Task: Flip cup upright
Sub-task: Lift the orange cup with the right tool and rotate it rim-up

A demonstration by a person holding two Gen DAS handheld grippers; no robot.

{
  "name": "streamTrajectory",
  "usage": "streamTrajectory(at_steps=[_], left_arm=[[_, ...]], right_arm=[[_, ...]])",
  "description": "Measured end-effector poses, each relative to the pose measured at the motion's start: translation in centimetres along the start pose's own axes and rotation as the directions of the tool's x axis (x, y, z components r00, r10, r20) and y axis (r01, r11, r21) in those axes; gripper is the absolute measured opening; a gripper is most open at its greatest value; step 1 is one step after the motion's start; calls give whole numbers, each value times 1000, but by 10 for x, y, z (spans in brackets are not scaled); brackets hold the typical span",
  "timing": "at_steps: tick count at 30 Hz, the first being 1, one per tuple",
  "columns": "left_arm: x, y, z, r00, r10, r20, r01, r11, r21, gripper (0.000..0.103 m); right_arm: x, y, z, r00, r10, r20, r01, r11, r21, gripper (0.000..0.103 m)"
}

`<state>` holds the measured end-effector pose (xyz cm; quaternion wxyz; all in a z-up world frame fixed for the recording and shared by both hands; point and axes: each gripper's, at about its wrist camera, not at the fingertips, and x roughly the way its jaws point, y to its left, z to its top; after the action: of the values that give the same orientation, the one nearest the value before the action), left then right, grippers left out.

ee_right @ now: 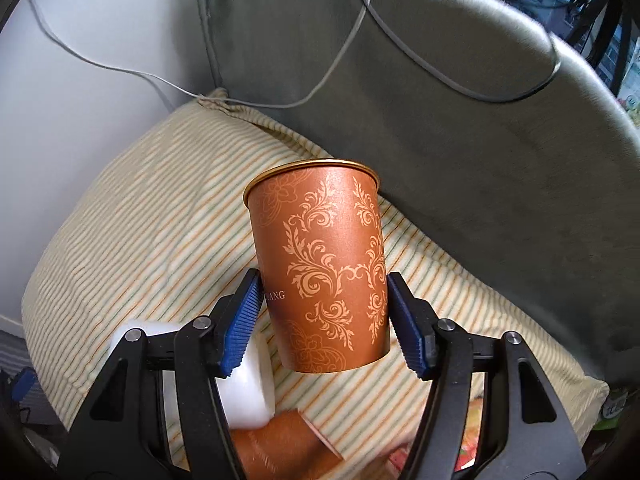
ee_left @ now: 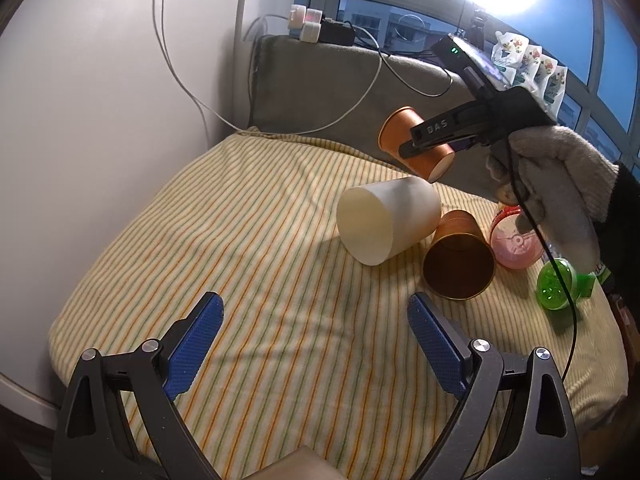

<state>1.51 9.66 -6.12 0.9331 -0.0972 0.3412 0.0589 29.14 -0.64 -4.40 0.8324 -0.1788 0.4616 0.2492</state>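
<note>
My right gripper (ee_right: pixel 323 312) is shut on a copper-orange patterned cup (ee_right: pixel 320 268), held in the air above the striped cushion (ee_right: pixel 132 220) with its rim pointing away from the camera. In the left wrist view the same cup (ee_left: pixel 416 152) hangs tilted in the right gripper (ee_left: pixel 420 138), over the back of the cushion. A white cup (ee_left: pixel 384 222) and a second copper cup (ee_left: pixel 460 260) lie on their sides on the cushion. My left gripper (ee_left: pixel 314 340) is open and empty, low over the cushion's front.
A pink-lidded container (ee_left: pixel 516 240) and a green round object (ee_left: pixel 558 280) lie at the cushion's right edge. A grey padded backrest (ee_left: pixel 340 88) with cables stands behind. A white wall (ee_left: pixel 100 120) is on the left.
</note>
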Motion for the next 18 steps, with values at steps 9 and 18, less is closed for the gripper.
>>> streamTrajectory(at_steps=[9, 18], left_arm=[[-13, -13, 0, 1000, -27, 7, 27, 1000, 16, 93], [-20, -33, -5, 997, -71, 3, 71, 997, 18, 93]], right_arm=[[-70, 0, -28, 997, 44, 58, -43, 999, -21, 65], [-125, -7, -109, 992, 100, 72, -104, 993, 48, 65]])
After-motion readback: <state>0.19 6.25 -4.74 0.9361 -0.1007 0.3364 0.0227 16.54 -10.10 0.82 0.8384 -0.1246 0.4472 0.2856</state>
